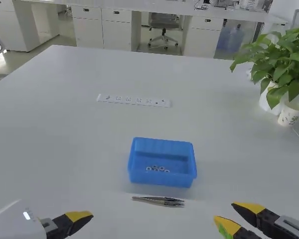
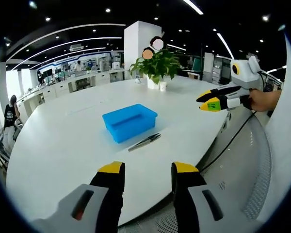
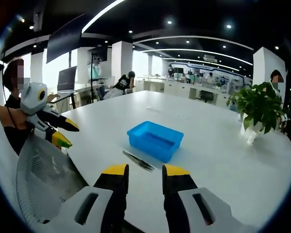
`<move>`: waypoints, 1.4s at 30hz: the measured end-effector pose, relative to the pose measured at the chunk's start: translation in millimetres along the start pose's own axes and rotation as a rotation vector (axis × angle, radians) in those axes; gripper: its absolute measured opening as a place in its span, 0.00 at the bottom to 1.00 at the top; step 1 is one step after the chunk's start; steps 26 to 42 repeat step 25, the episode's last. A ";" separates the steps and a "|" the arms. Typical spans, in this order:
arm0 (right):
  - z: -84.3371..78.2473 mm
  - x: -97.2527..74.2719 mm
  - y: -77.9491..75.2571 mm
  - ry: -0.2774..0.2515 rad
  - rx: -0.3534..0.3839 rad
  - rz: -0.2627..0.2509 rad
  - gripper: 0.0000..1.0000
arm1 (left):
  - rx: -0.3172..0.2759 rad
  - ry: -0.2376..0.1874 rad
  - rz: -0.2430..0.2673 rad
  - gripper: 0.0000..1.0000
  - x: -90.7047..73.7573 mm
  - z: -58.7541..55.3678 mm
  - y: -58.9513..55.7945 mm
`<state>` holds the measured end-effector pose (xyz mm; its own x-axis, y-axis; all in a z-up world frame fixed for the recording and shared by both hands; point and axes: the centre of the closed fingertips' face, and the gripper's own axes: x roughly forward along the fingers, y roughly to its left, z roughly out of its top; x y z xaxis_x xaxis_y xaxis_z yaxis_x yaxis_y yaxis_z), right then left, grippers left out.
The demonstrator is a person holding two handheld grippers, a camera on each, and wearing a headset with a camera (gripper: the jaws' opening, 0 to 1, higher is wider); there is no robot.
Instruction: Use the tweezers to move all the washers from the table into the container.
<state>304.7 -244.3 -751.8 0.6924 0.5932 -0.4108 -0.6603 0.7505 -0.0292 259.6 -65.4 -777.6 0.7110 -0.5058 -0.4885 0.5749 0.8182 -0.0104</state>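
Note:
A blue container [image 1: 162, 149] sits mid-table with several small metal washers [image 1: 157, 169] lying inside along its near wall. Silver tweezers [image 1: 158, 200] lie flat on the table just in front of it, untouched. My left gripper [image 1: 82, 217] hovers at the near left, and my right gripper [image 1: 225, 212] at the near right, both short of the tweezers. The left gripper view has my left gripper [image 2: 148, 168] open and empty, facing the container [image 2: 130, 121] and tweezers [image 2: 144, 141]. My right gripper [image 3: 145, 169] is also open and empty before the container [image 3: 155, 139] and tweezers [image 3: 138, 160].
A white power strip [image 1: 133, 100] lies beyond the container. A potted plant [image 1: 281, 64] and a paper cup [image 1: 289, 117] stand at the right edge of the white table [image 1: 65, 129]. Desks and an office chair [image 1: 163, 27] stand behind.

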 end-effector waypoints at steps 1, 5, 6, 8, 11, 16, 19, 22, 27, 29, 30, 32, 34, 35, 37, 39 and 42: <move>-0.4 -0.5 0.7 0.002 -0.001 0.001 0.29 | -0.006 0.000 0.003 0.43 -0.7 0.7 0.5; -1.9 -1.7 5.1 0.003 -0.008 0.011 0.32 | -0.009 -0.006 0.002 0.47 -2.5 3.7 -0.4; -2.1 -1.5 5.6 0.003 -0.005 0.012 0.32 | -0.010 -0.003 -0.001 0.49 -2.8 3.4 -0.9; -3.5 -1.0 7.2 0.011 -0.004 0.014 0.33 | -0.006 0.008 -0.009 0.51 -3.8 2.7 -3.3; -4.7 -0.1 9.3 0.020 -0.005 0.020 0.33 | 0.008 0.026 -0.016 0.51 -5.2 0.4 -5.7; -5.7 1.4 8.4 0.031 0.003 0.021 0.33 | 0.032 0.056 -0.012 0.54 -6.1 -3.4 -7.1; -5.7 2.3 8.7 0.036 0.009 0.018 0.32 | 0.044 0.067 -0.008 0.56 -6.5 -4.3 -7.0; -5.7 3.1 10.1 0.037 0.008 0.018 0.32 | 0.058 0.070 -0.013 0.56 -6.7 -3.1 -8.3; -8.0 4.0 13.0 0.043 0.008 0.023 0.32 | 0.073 0.083 -0.011 0.56 -6.2 -4.0 -7.1; -8.0 4.0 13.0 0.043 0.008 0.023 0.32 | 0.073 0.083 -0.011 0.56 -6.2 -4.0 -7.1; -8.0 4.0 13.0 0.043 0.008 0.023 0.32 | 0.073 0.083 -0.011 0.56 -6.2 -4.0 -7.1; -8.0 4.0 13.0 0.043 0.008 0.023 0.32 | 0.073 0.083 -0.011 0.56 -6.2 -4.0 -7.1; -8.0 4.0 13.0 0.043 0.008 0.023 0.32 | 0.073 0.083 -0.011 0.56 -6.2 -4.0 -7.1; -8.0 4.0 13.0 0.043 0.008 0.023 0.32 | 0.073 0.083 -0.011 0.56 -6.2 -4.0 -7.1; -8.0 4.0 13.0 0.043 0.008 0.023 0.32 | 0.073 0.083 -0.011 0.56 -6.2 -4.0 -7.1; -8.0 4.0 13.0 0.043 0.008 0.023 0.32 | 0.073 0.083 -0.011 0.56 -6.2 -4.0 -7.1; -8.0 4.0 13.0 0.043 0.008 0.023 0.32 | 0.073 0.083 -0.011 0.56 -6.2 -4.0 -7.1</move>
